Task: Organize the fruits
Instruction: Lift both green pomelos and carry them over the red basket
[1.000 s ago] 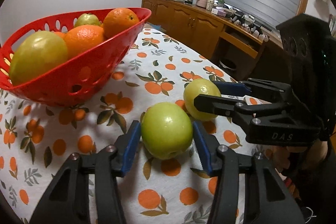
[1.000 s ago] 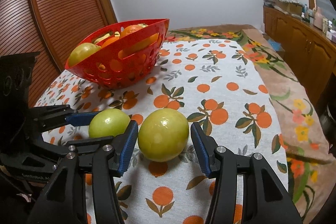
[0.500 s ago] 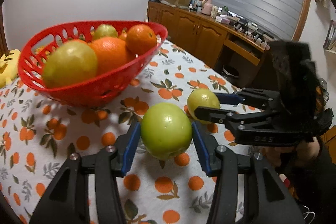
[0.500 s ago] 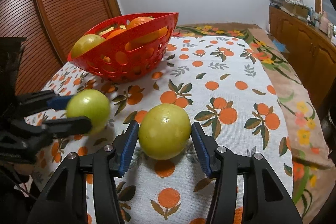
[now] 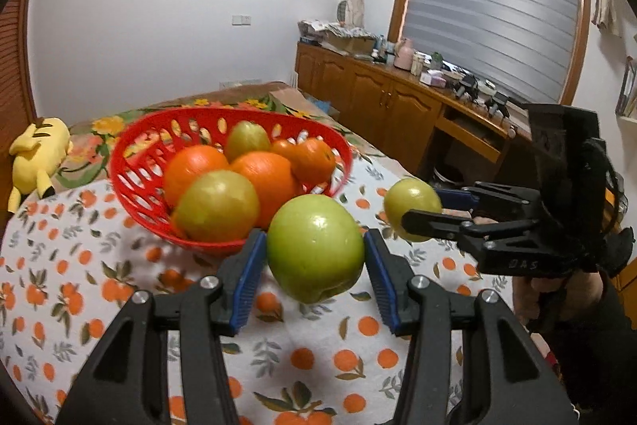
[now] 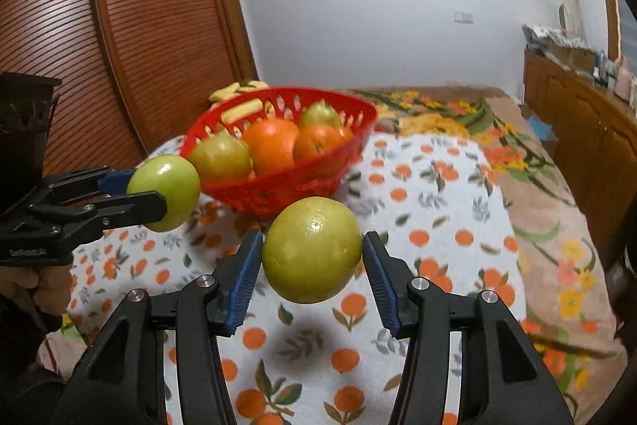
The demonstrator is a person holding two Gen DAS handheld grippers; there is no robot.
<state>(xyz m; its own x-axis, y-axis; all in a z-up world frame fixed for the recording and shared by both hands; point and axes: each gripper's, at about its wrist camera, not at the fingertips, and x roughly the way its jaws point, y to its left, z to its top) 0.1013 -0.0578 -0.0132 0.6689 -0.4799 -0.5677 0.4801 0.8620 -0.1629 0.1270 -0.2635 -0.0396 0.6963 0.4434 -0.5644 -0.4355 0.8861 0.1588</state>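
Fruits ride clear of the tablecloth (image 5: 59, 257): left gripper (image 5: 314, 265) clamps a green apple (image 5: 314, 247), right gripper (image 6: 312, 261) a yellow-green one (image 6: 312, 249). Both should clear the red basket (image 5: 131, 182) rim, then lower singly into gaps.

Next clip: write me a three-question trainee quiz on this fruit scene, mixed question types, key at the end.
1. True or false: the left gripper holds an orange.
2. The right gripper carries: A) nothing B) a yellow-green fruit C) a banana
3. Fill in: the oranges lie in the red ____.

Key: 1 false, its jaws clamp a green apple clear of the tablecloth. 2 B. 3 basket.
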